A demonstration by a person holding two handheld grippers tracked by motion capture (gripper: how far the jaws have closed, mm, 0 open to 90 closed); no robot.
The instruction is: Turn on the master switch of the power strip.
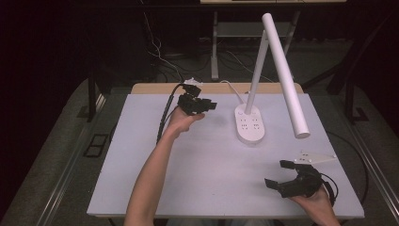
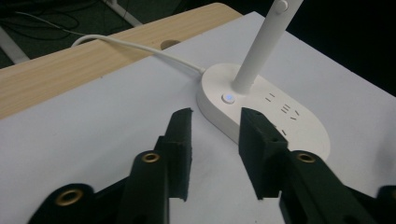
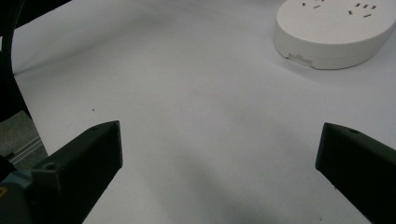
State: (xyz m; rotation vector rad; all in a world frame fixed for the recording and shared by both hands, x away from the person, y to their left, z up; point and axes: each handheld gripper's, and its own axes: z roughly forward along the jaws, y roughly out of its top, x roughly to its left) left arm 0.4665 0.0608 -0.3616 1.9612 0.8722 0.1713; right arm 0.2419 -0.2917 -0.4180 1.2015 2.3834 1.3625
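Left gripper (image 2: 215, 140), jaws apart and empty, faces the upright-stemmed lamp (image 2: 261, 100).

Lamp base (image 1: 249, 123) and slanted lamp head (image 1: 285, 75) obstruct the table (image 1: 207, 160) centre-right; the near half offers open passage.

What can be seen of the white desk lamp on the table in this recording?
The desk lamp looks like matte white plastic. Its oval base lies flat on the pale table top toward the far edge and carries socket slots plus a small round button glowing bluish. A slim round stem rises from the base, leaning away; a thicker tube head slopes down from its top toward the near right. A white cord leaves the base over the wooden edge. Neither gripper touches it.
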